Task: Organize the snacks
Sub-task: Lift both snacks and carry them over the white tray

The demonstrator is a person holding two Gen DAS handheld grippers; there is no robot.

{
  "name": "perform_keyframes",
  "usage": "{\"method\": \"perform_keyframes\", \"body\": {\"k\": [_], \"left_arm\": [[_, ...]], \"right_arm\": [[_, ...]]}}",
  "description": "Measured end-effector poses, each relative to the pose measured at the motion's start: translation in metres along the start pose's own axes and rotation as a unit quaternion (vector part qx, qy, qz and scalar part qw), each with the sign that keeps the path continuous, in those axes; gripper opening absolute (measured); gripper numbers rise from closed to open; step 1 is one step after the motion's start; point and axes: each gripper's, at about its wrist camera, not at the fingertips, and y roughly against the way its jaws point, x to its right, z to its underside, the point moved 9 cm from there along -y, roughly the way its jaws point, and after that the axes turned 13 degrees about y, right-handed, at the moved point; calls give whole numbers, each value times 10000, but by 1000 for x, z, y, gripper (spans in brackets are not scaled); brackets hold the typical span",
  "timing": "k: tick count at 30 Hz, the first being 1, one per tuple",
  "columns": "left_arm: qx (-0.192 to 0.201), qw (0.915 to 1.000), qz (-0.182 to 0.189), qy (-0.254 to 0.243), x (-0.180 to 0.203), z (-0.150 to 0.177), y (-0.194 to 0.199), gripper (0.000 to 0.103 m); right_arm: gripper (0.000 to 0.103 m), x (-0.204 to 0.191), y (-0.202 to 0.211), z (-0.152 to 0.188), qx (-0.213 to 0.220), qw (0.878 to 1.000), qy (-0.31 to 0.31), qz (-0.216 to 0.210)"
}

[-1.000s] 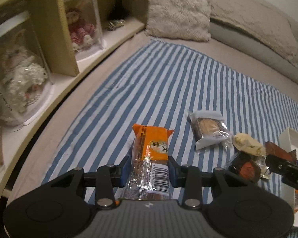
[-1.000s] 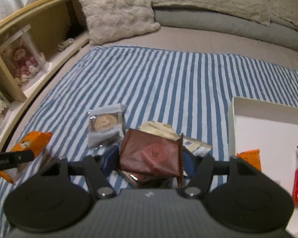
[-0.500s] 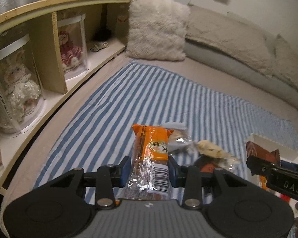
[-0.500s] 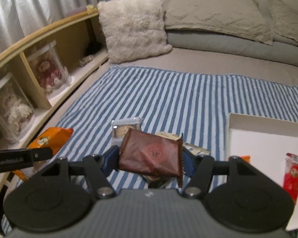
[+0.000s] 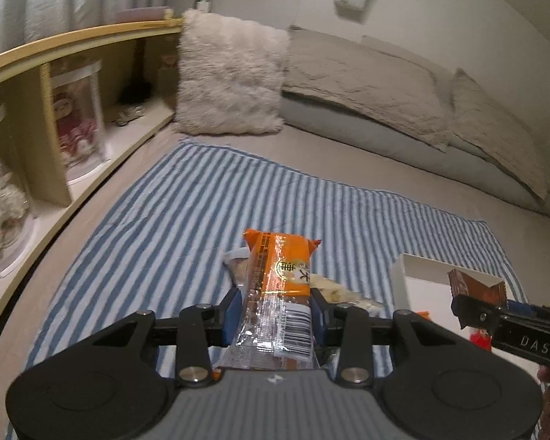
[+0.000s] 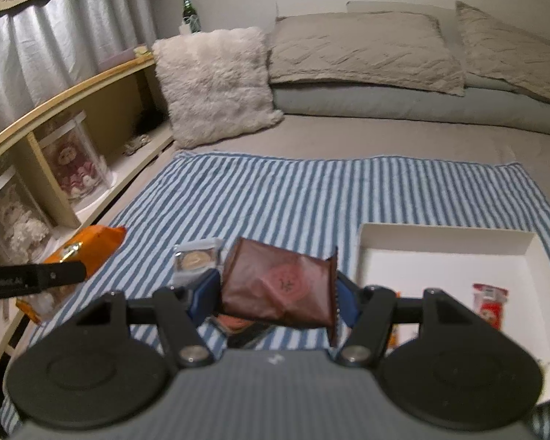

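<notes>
While open, white box (image 6: 447, 234) with red packet (image 6: 489, 302).

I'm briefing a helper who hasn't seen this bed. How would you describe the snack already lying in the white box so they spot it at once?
Find the blue-and-white striped cloth spread on the bed, then the shallow white cardboard box at its right edge. Against the box's right side lies a small red packet with a white top end. The other snacks nearby are orange, brown or clear-wrapped.

Your bed (image 6: 385, 139) carries a blue-striped cloth (image 6: 293, 190). On that cloth sit a white box (image 6: 447, 238) at its right and loose wrapped snacks (image 6: 196, 258) left of the box.
</notes>
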Motion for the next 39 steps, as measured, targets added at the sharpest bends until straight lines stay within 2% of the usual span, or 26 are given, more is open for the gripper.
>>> {"method": "perform_keyframes", "body": {"k": [9, 22, 31, 39], "left_arm": [[-159, 9984, 431, -334, 55, 12, -19, 41], [-642, 9903, 979, -753, 147, 49, -61, 41], [-1213, 9821, 1134, -886, 198, 90, -101, 41], [-1762, 9750, 1051, -854, 229, 130, -142, 41]], "right_arm": [[70, 49, 17, 12, 8, 9993, -184, 326], [70, 123, 41, 44, -55, 9944, -619, 861], [70, 181, 58, 79, -249, 9857, -1032, 1312], [70, 220, 71, 110, -428, 9776, -1269, 1625]]}}
